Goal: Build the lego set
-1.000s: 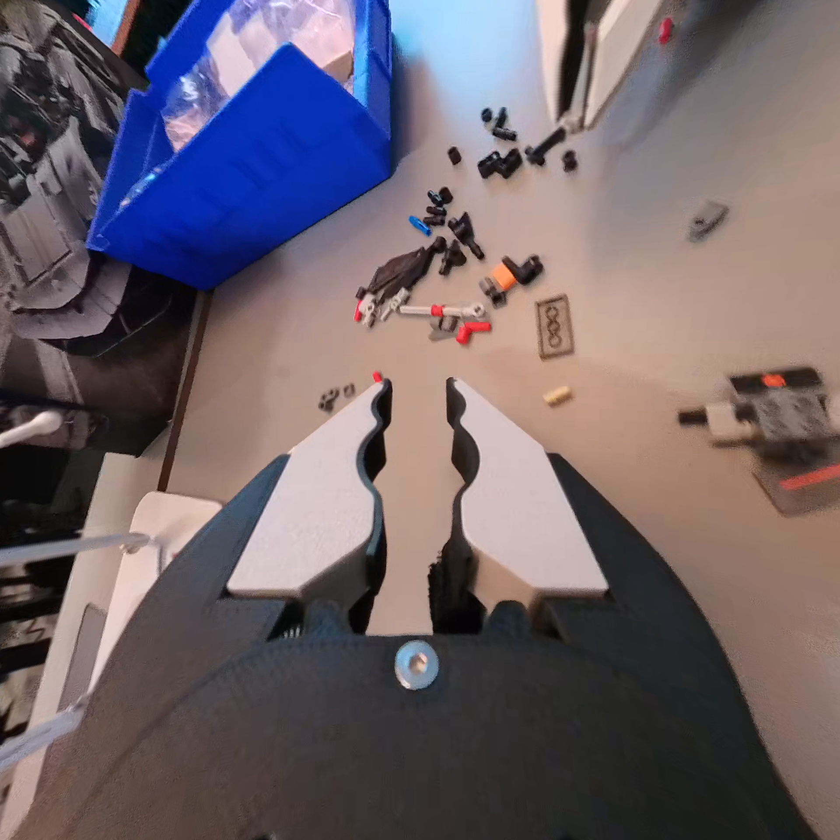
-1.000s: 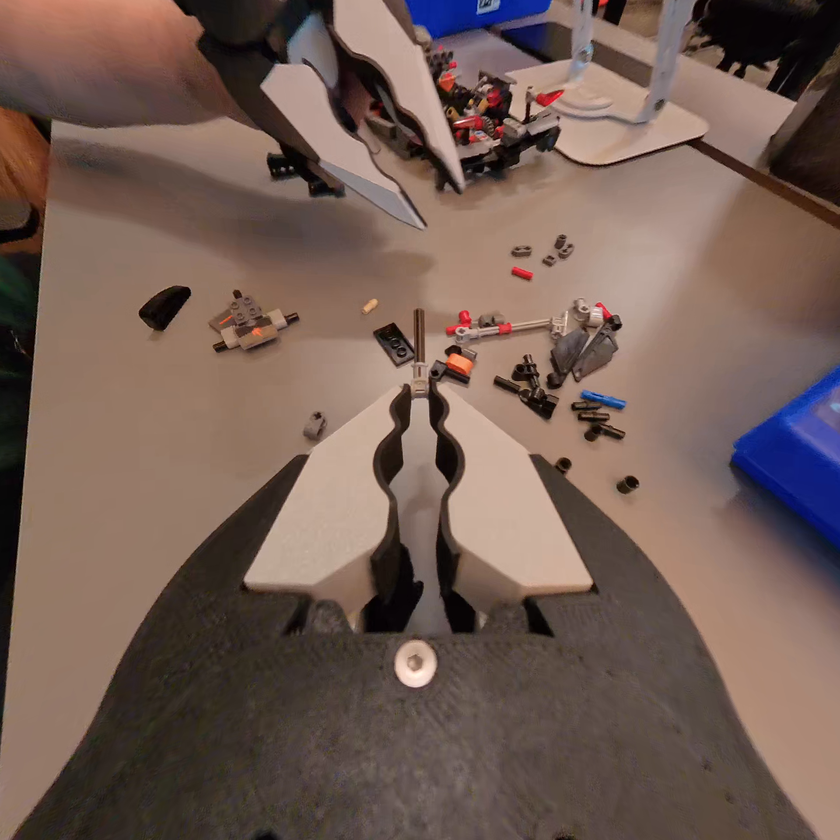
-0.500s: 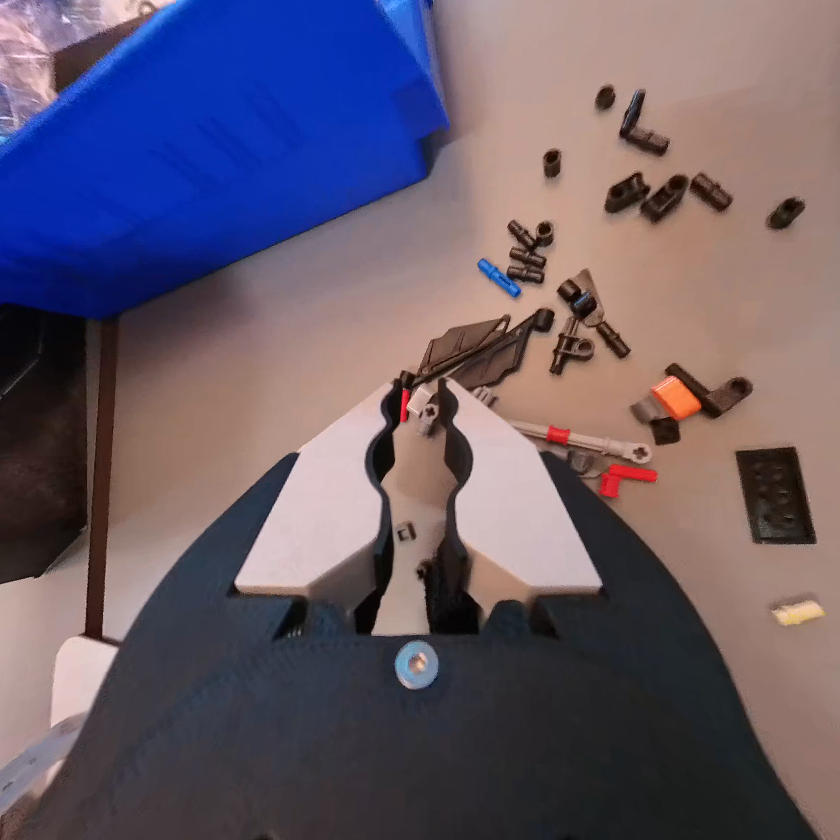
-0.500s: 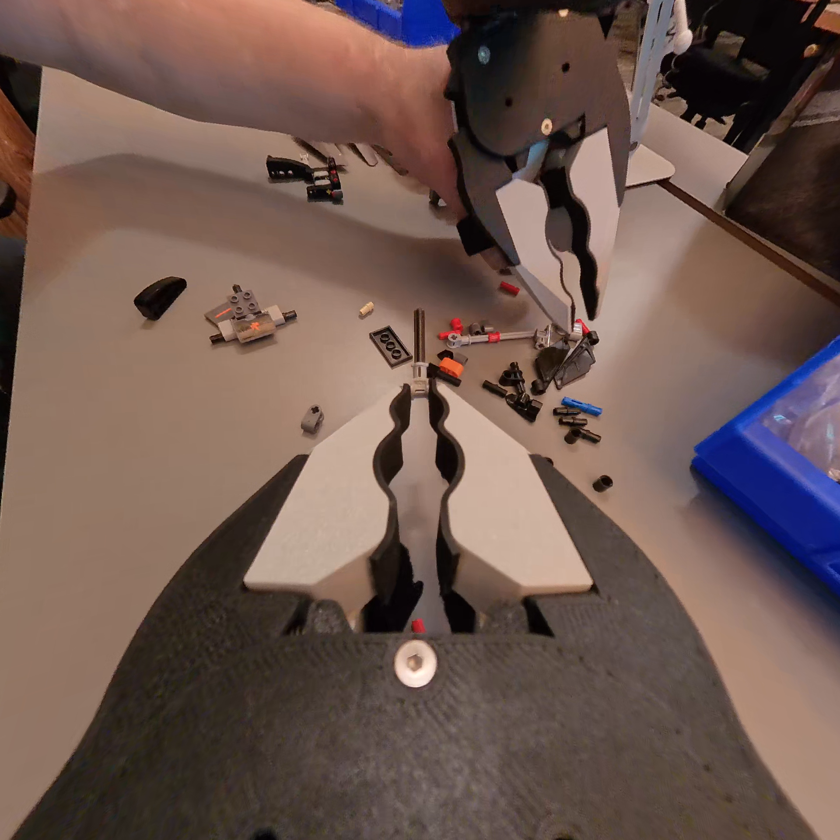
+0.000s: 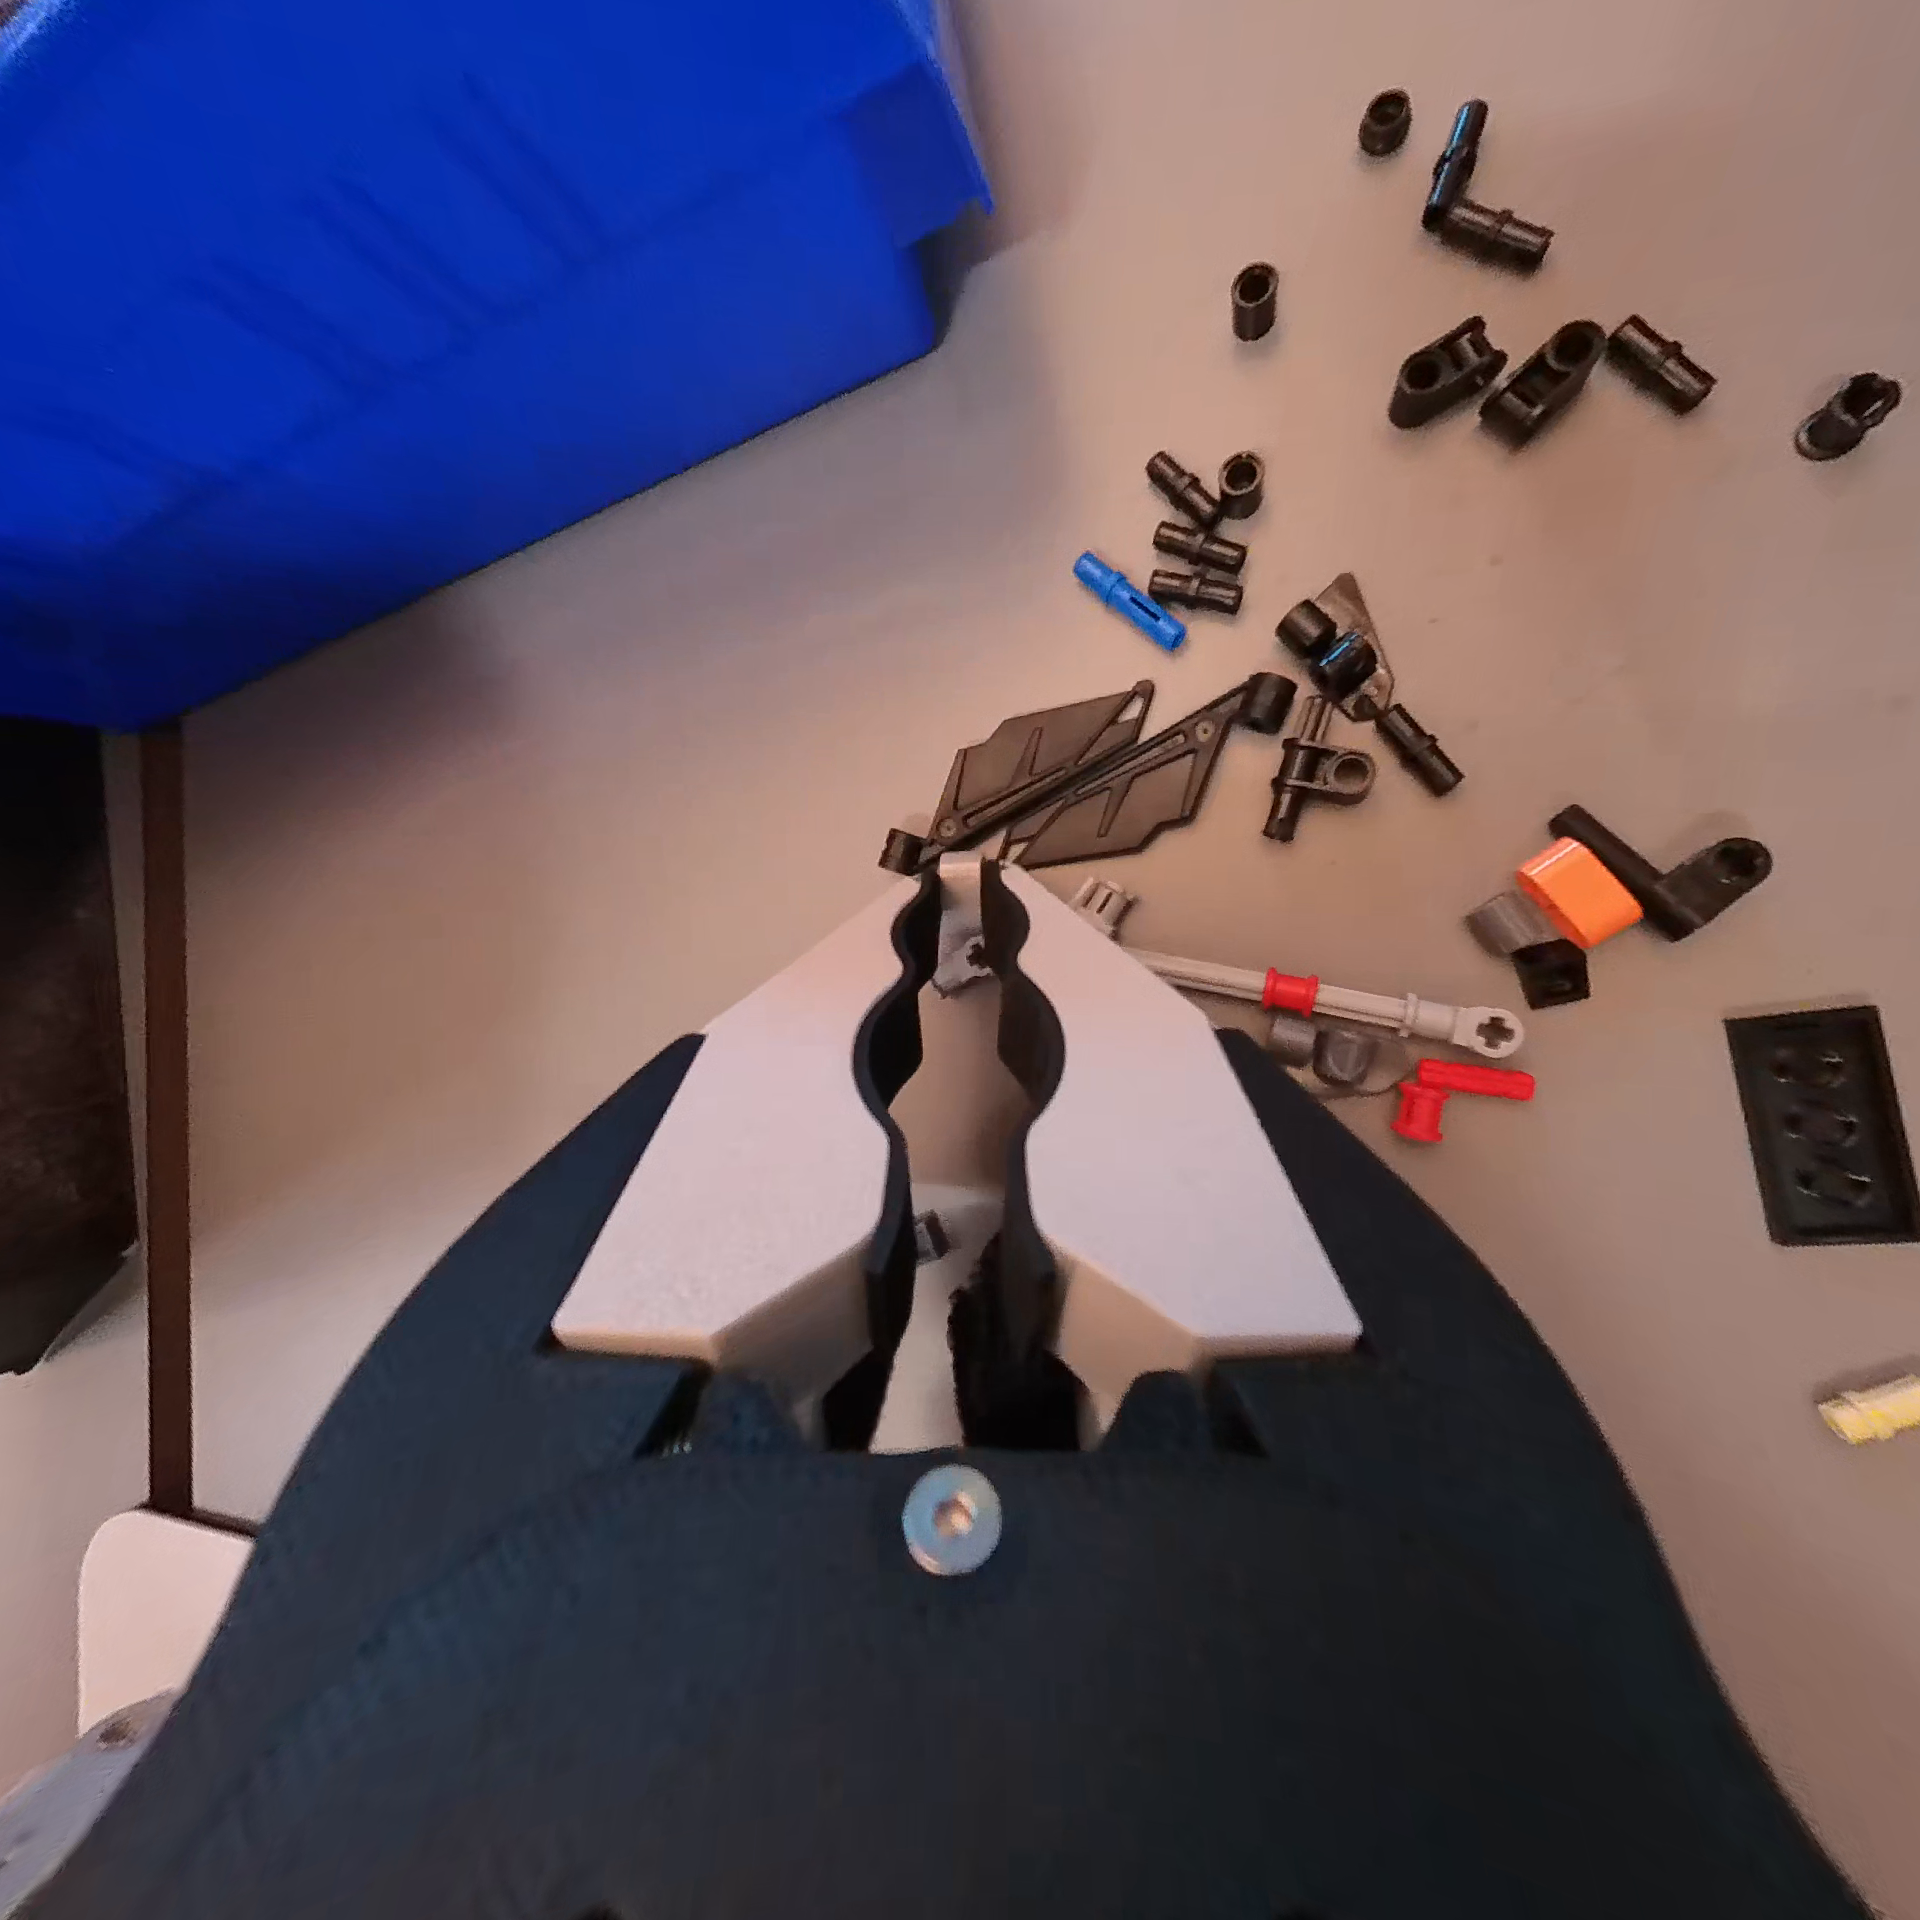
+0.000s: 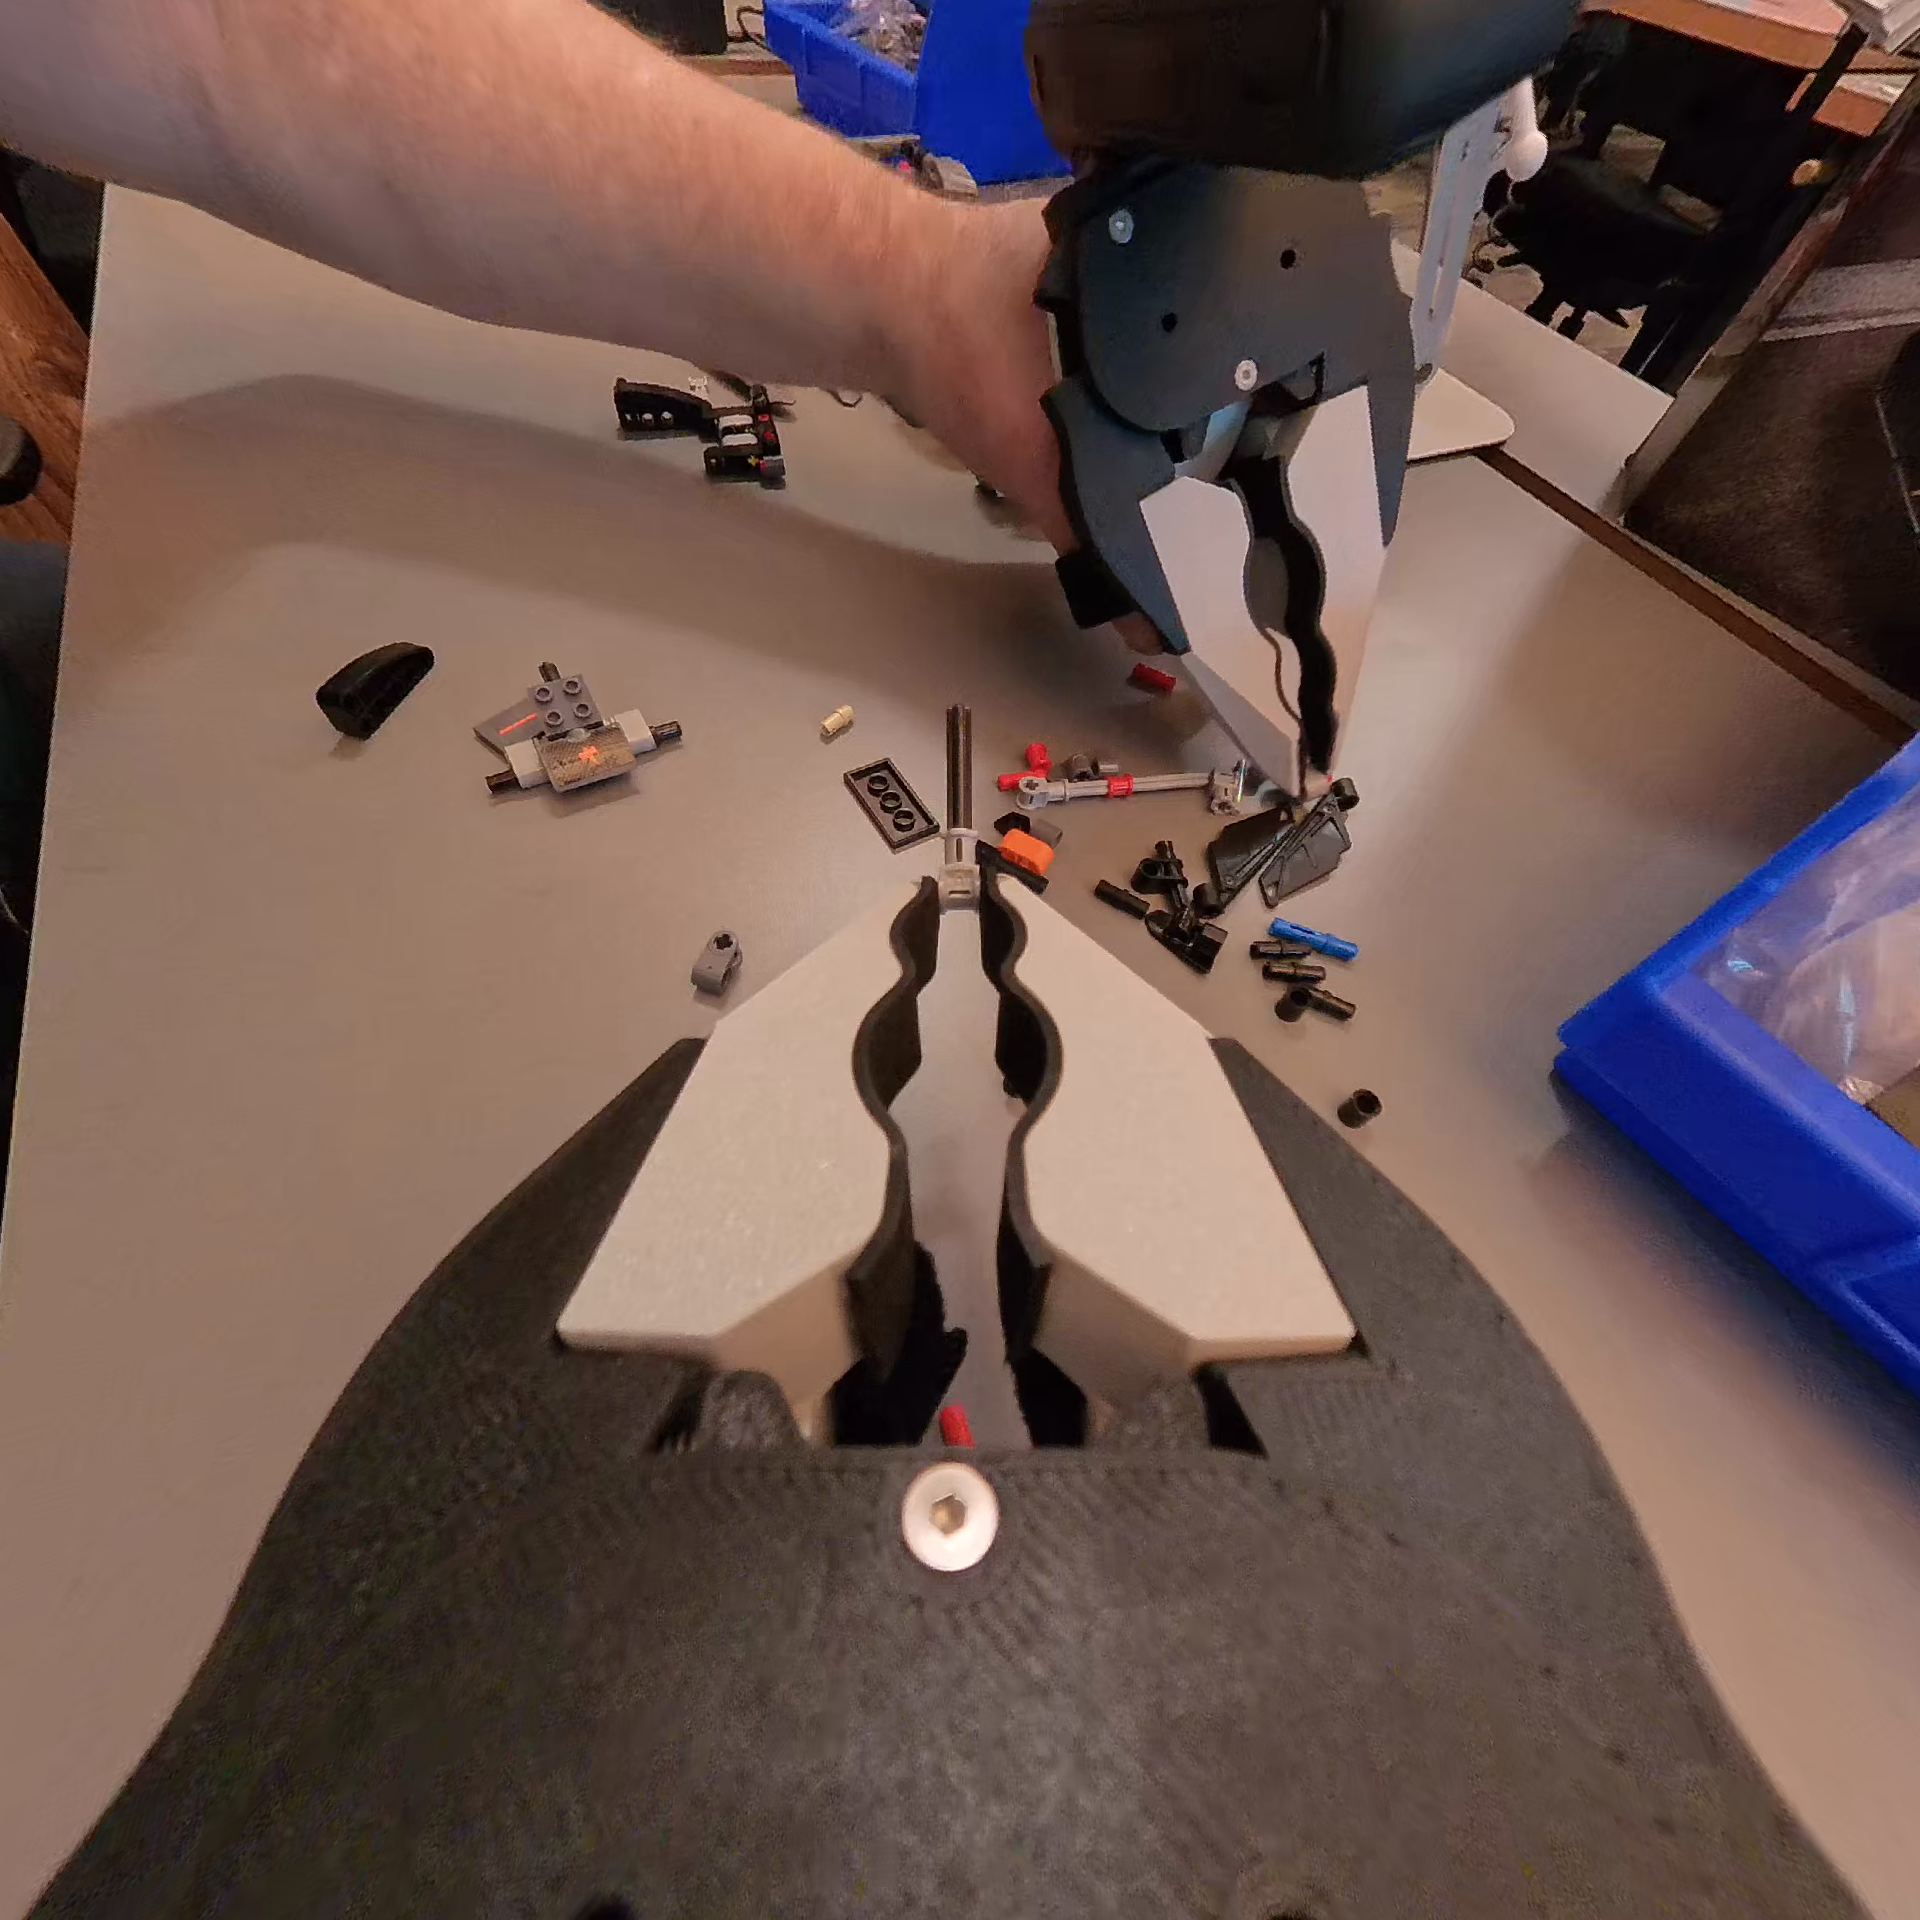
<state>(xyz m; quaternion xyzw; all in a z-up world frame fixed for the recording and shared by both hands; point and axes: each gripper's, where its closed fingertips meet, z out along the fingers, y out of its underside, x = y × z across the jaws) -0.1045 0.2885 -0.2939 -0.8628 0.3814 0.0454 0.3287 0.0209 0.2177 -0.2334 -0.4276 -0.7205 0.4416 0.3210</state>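
Lego parts (image 5: 1340, 665) beside blue bin (image 6: 1756, 1081) of clear bags; left gripper (image 5: 958, 883) pinching grey connector (image 5: 958, 940), right gripper (image 6: 956, 894) black axle (image 6: 957, 769).

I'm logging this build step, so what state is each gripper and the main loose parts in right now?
left gripper: shut on small grey connector, tips down at the table.
right gripper: shut on grey connector with black axle, held above the table.
blue pin: loose, lying flat.
black panels: flat, overlapping.
black plate: lying underside up.
blue bin: open, holding bags.
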